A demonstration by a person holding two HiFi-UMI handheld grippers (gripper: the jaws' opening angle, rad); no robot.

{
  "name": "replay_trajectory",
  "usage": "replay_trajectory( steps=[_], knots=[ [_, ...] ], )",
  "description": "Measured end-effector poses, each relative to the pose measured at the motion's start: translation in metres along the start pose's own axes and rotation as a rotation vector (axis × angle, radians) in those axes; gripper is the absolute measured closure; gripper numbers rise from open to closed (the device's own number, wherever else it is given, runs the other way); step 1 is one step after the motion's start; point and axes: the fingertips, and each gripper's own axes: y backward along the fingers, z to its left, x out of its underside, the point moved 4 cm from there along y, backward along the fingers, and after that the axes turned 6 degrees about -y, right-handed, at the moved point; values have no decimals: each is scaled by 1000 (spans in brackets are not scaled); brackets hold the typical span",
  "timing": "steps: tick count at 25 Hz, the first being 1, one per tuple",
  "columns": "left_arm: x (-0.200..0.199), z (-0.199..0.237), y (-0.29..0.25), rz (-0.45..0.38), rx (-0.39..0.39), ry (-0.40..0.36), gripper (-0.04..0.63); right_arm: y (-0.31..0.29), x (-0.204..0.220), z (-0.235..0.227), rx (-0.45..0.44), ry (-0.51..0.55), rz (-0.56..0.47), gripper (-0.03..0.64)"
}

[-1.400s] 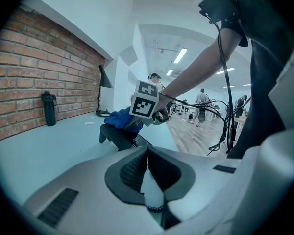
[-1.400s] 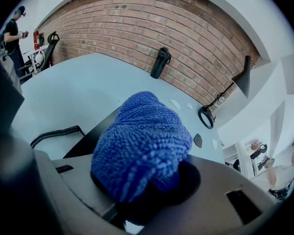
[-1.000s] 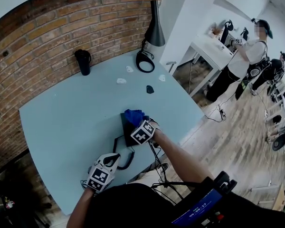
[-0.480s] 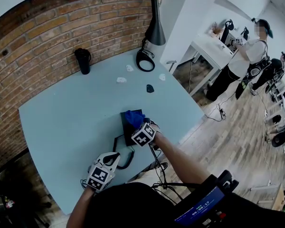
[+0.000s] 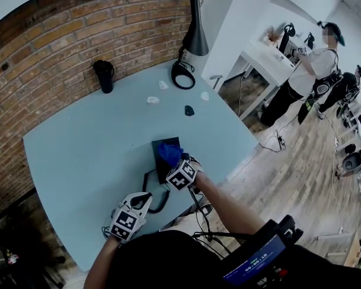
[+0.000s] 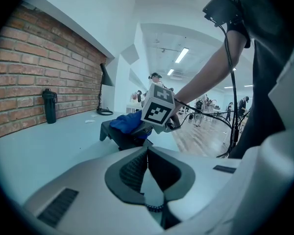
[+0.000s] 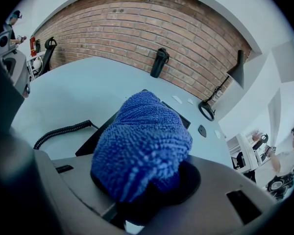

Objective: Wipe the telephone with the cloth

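Pale blue-green tabletop [image 5: 78, 155] is backed by red brick wall [image 5: 60, 41], well ahead of both grippers. Fluffy blue microfibre cloth [image 7: 142, 143] is clamped in right gripper [image 5: 173, 160], bunched, resting on black desk telephone [image 5: 158, 170] just ahead. Left gripper [image 6: 147, 153]: jaws closed, nothing btwn, nr table edge.

Chest screen [image 5: 253, 268]: pale digits, too small to read.
Marker cubes [image 5: 182, 174]: black-and-white squares only, no letters.
Elsewhere: nothing legible.
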Motion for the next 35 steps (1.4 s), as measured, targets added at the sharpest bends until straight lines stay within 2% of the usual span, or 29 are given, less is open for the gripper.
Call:
replay_trajectory(
  steps=[30,35],
  knots=[
    [0,-12,-3,10,35,-22,572,15,56,50,-30,-4,19,451],
    [0,-14,-3,8,39,-23,572,17,60,52,-36,-43,21,451]
  ],
)
